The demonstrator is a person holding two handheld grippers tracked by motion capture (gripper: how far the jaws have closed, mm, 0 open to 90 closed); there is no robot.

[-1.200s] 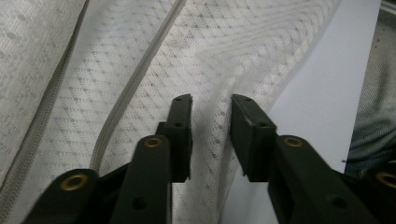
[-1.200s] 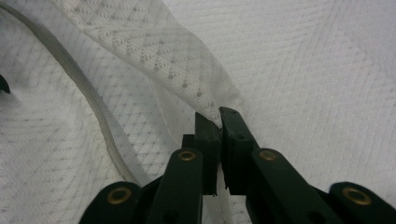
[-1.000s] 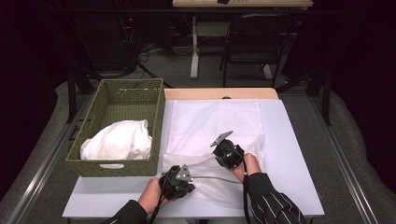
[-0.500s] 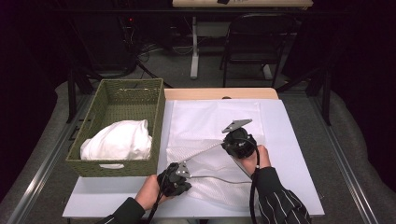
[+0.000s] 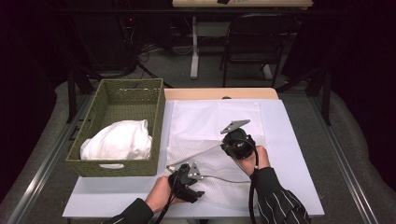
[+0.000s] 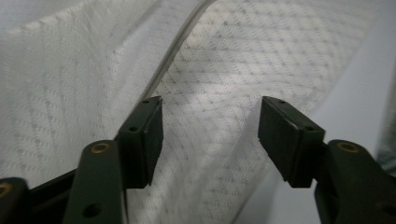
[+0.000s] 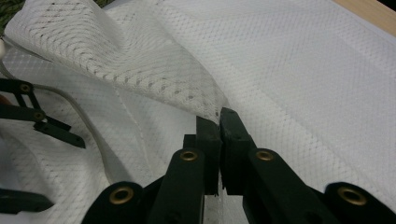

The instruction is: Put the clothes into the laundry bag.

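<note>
While its edge lifts, mesh bag [image 5: 205, 154] in clamped right tool [image 7: 219, 122], left tool [image 6: 210, 140] apart

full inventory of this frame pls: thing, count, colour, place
mesh bag: 1, white, near half of the table, one edge lifted
flat cloth: 1, white, spread on the table beyond the mesh bag
basket: 1, green woven, left side of the table
bundled cloth: 1, white, inside the basket
table: 1, pale top, wooden strip along the far edge
chair: 1, dark, on the floor beyond the table
left gripper: 1, black, jaws open over the mesh bag
right gripper: 1, black, jaws shut on the mesh bag's edge
</note>
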